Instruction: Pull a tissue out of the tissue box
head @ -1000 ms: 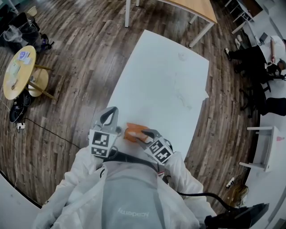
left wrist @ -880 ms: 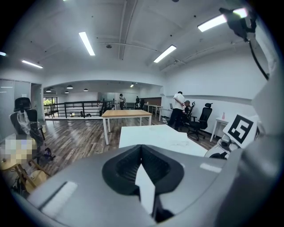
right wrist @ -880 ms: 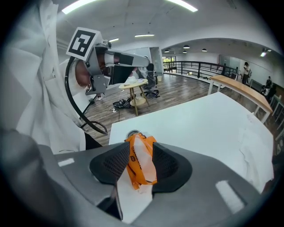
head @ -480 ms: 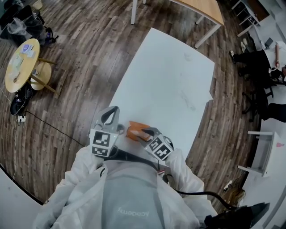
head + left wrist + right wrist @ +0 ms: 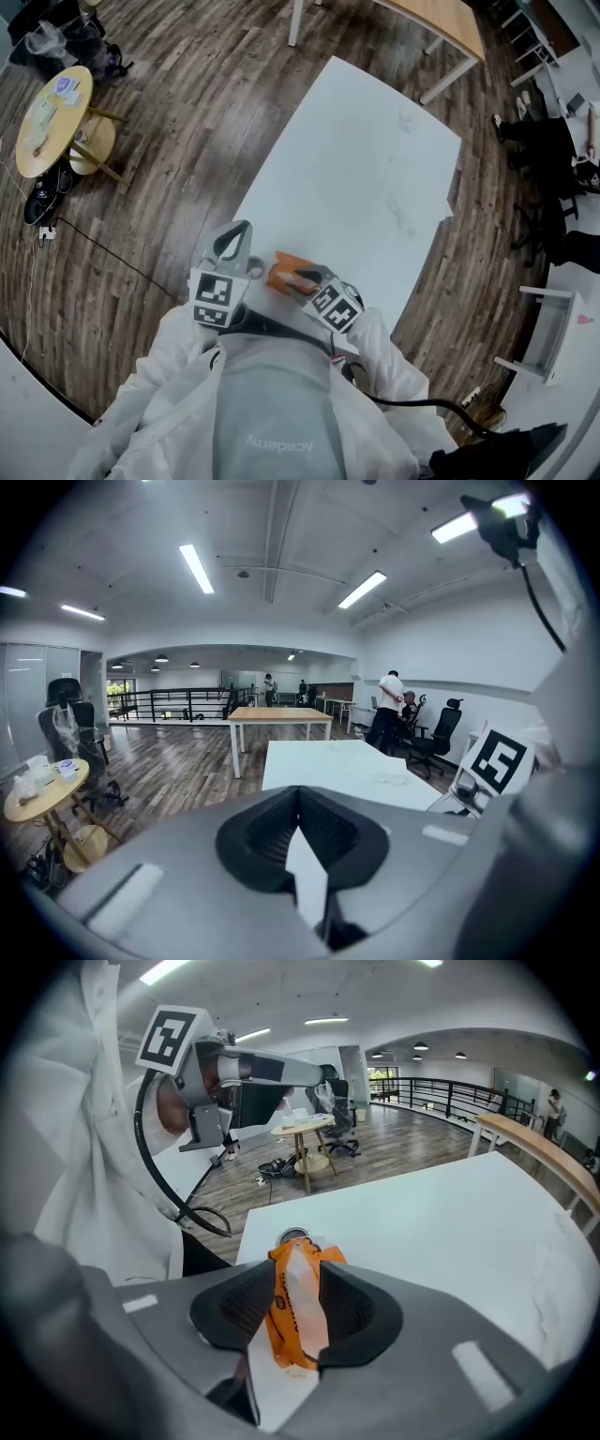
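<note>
An orange tissue pack [image 5: 280, 269] lies at the near edge of the white table [image 5: 356, 169], just in front of my body. My right gripper [image 5: 300, 282] sits on it. In the right gripper view the pack [image 5: 281, 1321] fills the gap between both pads, with a white tissue strip [image 5: 298, 1274] showing at its middle, so the right gripper [image 5: 297, 1288] is shut on the pack. The left gripper [image 5: 232, 242] hovers left of the pack, off the table's edge. It points level across the room, and its jaws [image 5: 300, 794] meet at the tips with nothing held.
A round yellow side table [image 5: 47, 131] with small items stands on the wood floor at far left, and a cable [image 5: 103, 267] runs along the floor. A wooden table [image 5: 441, 23] stands beyond the white one. Office chairs [image 5: 544, 159] are at right. A small round metal object [image 5: 293, 1236] lies behind the pack.
The view has drifted slightly, so the table sits a little further right in the frame. Both grippers stay where they were, the right one still on the orange pack.
</note>
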A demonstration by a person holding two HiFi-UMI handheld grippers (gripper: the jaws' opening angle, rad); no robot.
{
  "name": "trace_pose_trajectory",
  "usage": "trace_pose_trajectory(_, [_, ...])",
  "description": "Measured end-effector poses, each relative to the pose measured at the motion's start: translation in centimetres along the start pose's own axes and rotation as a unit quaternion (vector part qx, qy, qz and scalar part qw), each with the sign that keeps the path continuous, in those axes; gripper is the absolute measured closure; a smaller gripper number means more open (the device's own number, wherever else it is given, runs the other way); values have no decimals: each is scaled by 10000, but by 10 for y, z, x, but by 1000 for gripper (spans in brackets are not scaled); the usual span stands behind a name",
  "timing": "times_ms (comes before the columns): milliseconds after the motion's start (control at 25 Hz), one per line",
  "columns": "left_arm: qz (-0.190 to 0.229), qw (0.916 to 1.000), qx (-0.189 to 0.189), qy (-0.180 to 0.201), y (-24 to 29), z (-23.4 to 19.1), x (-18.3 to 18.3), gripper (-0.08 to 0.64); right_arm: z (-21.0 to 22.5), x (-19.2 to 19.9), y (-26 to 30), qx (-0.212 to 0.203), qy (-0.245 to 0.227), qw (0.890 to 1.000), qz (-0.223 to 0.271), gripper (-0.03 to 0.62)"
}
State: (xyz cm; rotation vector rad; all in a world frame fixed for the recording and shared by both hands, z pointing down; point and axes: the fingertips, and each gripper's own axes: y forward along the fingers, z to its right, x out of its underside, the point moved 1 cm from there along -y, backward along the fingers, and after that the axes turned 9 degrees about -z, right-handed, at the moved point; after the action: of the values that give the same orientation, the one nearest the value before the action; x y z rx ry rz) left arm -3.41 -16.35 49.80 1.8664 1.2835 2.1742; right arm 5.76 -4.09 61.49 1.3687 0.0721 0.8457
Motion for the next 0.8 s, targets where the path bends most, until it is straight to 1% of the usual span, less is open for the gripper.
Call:
trace_pose_trajectory(400, [-3,9999,-85,-105,-2,-2,2,560,-6,5,6,-142,-85,9996,-214,454])
trace_pose_trajectory(800, [-57,9999,-38,-97,0,1,-1,560,-11,6,5,-189,-13,9996,-220,482])
